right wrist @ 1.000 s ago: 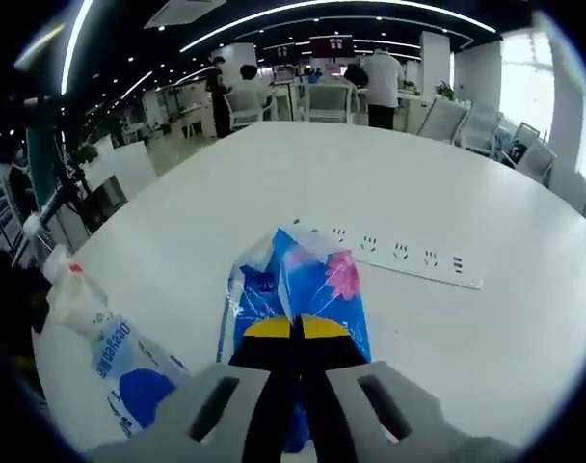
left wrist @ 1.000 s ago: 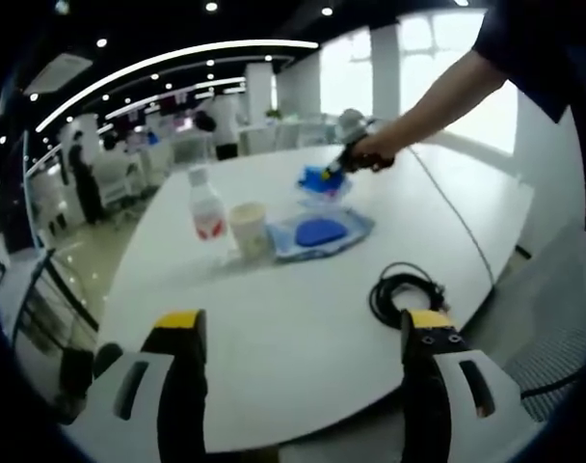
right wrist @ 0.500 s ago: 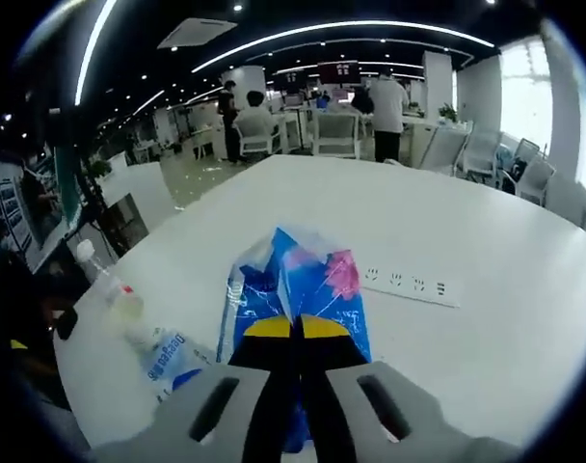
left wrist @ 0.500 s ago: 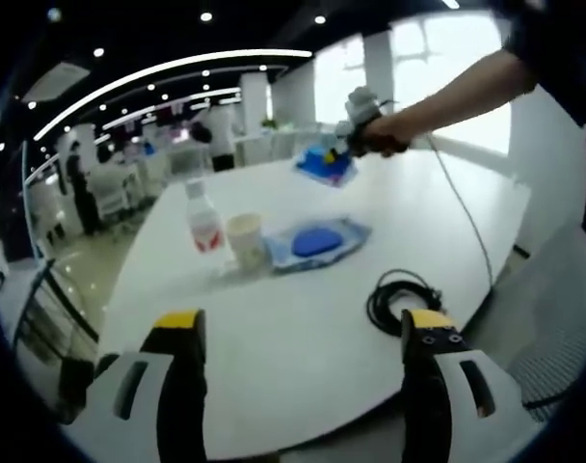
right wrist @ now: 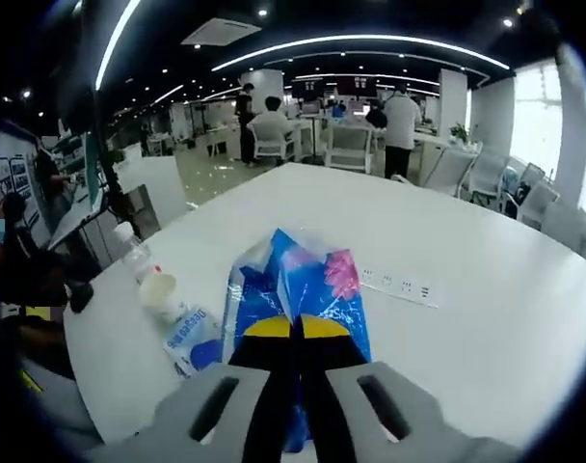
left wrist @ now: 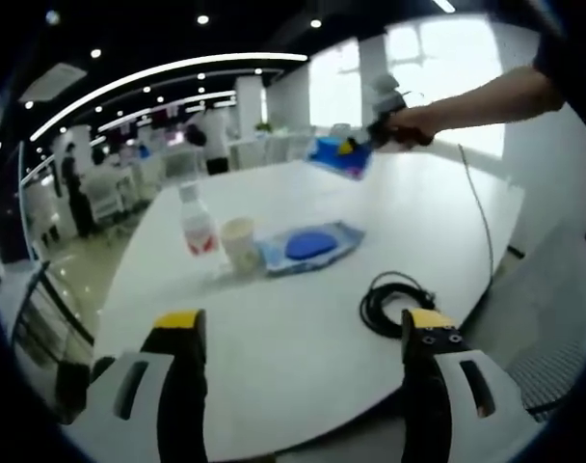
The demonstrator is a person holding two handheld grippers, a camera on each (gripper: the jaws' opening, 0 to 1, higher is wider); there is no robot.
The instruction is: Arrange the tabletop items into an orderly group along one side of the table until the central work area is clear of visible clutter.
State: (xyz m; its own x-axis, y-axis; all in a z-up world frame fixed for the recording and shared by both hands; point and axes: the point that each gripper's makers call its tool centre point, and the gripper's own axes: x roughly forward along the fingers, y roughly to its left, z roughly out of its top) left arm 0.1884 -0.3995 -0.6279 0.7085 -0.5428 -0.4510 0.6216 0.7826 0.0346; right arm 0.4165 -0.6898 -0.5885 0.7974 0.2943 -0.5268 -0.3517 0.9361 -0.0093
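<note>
Blue-and-pink plastic tissue pack pinched between the pressed-together jaws of the right gripper, now lifted higher above the white round table than before. Left gripper jaws spread, holding nothing. On table: clear plastic bottle beside paper cup, flat blue wipes packet, coiled black cable unmoved.
</note>
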